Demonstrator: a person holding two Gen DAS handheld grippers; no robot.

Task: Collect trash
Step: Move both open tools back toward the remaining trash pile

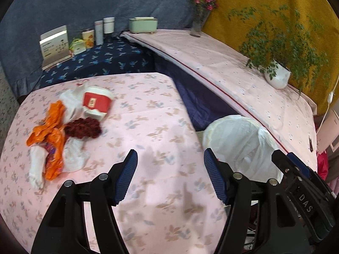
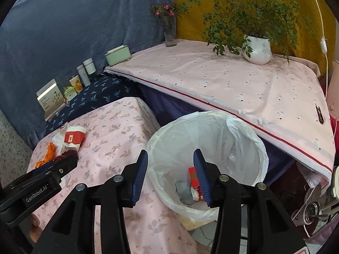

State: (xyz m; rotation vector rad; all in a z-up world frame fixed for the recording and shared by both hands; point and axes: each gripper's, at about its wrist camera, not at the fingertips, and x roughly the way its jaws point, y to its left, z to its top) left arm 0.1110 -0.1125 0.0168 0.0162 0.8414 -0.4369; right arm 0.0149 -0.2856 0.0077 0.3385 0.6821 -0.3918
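Observation:
A heap of trash lies on the pink flowered table [image 1: 161,110] at its left: a red and white paper cup [image 1: 97,103] on its side, an orange wrapper [image 1: 53,135], a dark red crumpled lump [image 1: 82,128] and white tissue [image 1: 74,156]. My left gripper [image 1: 170,154] hangs open over bare cloth to the right of the heap, holding nothing. My right gripper [image 2: 171,152] is open and empty above the near rim of the white-lined bin [image 2: 260,148]. Inside the bin lie a red-orange packet [image 2: 192,173] and a grey scrap [image 2: 183,190]. The cup [image 2: 74,137] also shows in the right wrist view.
The bin [image 1: 239,141] stands on the floor between the low table and a higher pink-clothed table [image 2: 233,80]. That table carries a potted plant [image 2: 257,49], a glass vase [image 2: 169,36], a green box [image 2: 117,55] and a black clip [image 2: 319,115]. Tins and a card [image 2: 50,97] line the blue shelf.

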